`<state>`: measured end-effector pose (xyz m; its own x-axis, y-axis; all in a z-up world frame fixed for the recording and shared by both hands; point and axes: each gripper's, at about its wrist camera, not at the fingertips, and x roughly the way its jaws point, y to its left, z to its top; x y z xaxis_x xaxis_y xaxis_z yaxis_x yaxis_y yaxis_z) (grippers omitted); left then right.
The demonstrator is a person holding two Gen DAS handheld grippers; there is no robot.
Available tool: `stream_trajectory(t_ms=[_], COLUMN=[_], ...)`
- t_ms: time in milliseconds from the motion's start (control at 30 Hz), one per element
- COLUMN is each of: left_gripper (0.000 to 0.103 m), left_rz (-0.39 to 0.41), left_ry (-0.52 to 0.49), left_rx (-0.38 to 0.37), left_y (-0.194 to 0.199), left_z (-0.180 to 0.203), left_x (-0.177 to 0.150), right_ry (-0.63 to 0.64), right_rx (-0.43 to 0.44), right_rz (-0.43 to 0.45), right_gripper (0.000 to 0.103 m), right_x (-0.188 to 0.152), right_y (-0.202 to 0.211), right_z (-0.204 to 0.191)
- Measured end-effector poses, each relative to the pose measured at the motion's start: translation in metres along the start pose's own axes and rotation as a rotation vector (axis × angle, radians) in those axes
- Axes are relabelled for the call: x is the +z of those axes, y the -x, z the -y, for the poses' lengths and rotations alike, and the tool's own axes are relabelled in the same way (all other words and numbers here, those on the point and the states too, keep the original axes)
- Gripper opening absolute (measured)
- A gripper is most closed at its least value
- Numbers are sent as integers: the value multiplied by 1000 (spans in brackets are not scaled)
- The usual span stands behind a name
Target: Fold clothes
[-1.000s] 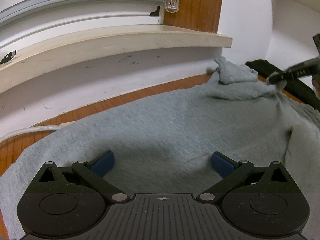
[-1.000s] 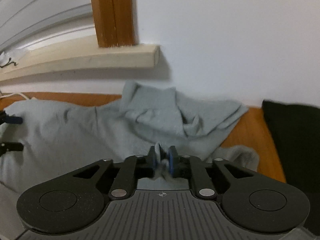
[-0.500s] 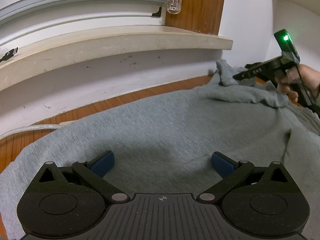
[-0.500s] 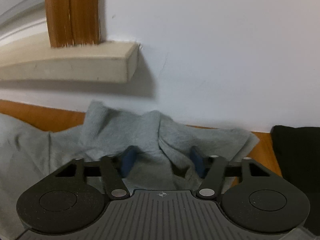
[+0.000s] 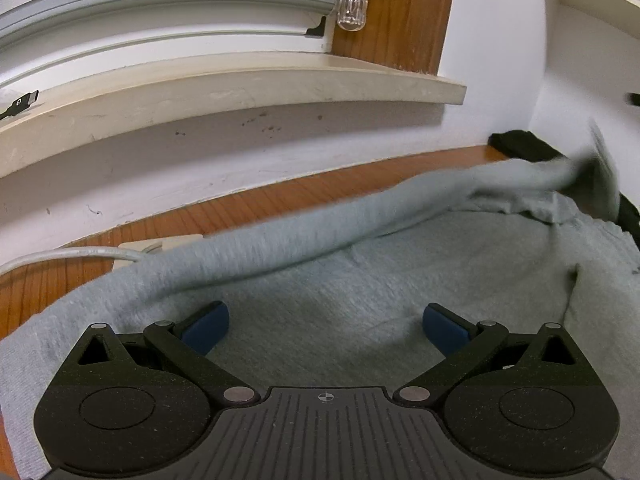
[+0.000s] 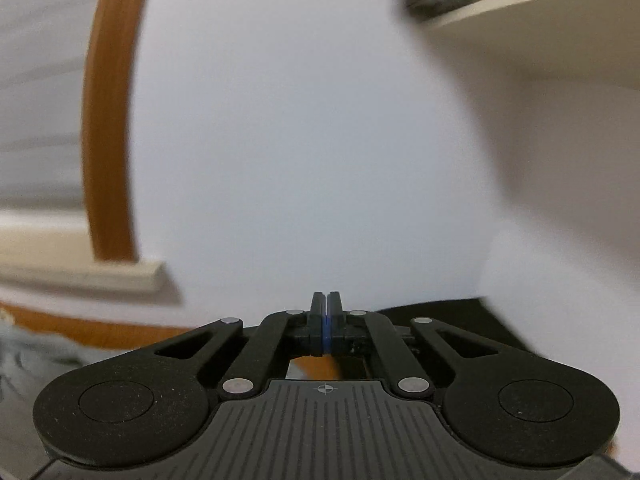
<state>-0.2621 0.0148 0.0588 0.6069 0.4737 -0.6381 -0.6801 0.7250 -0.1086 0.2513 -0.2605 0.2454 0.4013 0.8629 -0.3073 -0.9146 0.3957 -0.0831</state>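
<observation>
Left gripper [image 5: 326, 322] is hovering low over the grey sweater [image 5: 360, 292], jaws standing wide apart, blue pads [image 5: 206, 326] clear of the cloth on either side, nothing gripped.

Sweater is lying spread across the wooden table [image 5: 260, 204], filling the near and right part of the left view. Its far edge is bunching into a long rolled fold [image 5: 256, 248] running from lower left up toward the right, where it blurs. A dark garment [image 5: 516, 144] is sitting behind it by the wall.

White cable [image 5: 72, 256] is trailing in from the left along the table, ending just beside the fold. Window sill [image 5: 224, 92] is running above the table.

Right gripper [image 6: 326, 322] is pointing at the bare white wall [image 6: 300, 140], jaws pressed fully together, pads meeting, no cloth seen between them. View is heavily blurred. A strip of sweater is showing at its lower left edge; a shelf [image 6: 540, 4] is overhead to the right.
</observation>
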Motion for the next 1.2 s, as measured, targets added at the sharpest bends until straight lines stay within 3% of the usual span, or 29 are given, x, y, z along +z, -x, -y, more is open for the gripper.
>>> stream_trajectory(t_ms=[100, 200, 400, 467, 667, 733, 800, 900, 967, 1000, 1200], left_gripper=[103, 103, 103, 103, 103, 103, 103, 103, 103, 103, 103], left_rz=[0, -1, -1, -1, -2, -2, -1, -1, -1, -1, 0], left_ry=[0, -2, 0, -1, -3, -2, -1, 0, 1, 1, 5], left_rx=[0, 1, 0, -2, -1, -1, -2, -3, -4, -4, -6], left_y=[0, 0, -1, -1, -1, -1, -1, -1, -1, 0, 0], left_z=[0, 0, -1, -2, -1, -1, -1, -2, -2, -2, -2], left_x=[0, 0, 1, 1, 1, 1, 1, 1, 0, 0, 0], right_ry=[-26, -31, -50, -45, 25, 28, 12, -37, -49, -36, 36], right_rx=[-37, -58, 35, 77, 142, 143, 142, 152, 167, 161, 104], right_rz=[-4, -55, -181, -242, -400, -435, -444, -419, -411, -404, -279], right_gripper=[0, 0, 8, 36, 53, 62, 64, 56, 15, 9, 8], right_x=[-7, -28, -66, -82, -121, -129, -135, -135, -133, -131, -81], right_y=[37, 41, -11, -34, -89, -96, -103, -105, -106, -103, -52], right_z=[28, 33, -2, -20, -72, -76, -78, -75, -75, -75, -66])
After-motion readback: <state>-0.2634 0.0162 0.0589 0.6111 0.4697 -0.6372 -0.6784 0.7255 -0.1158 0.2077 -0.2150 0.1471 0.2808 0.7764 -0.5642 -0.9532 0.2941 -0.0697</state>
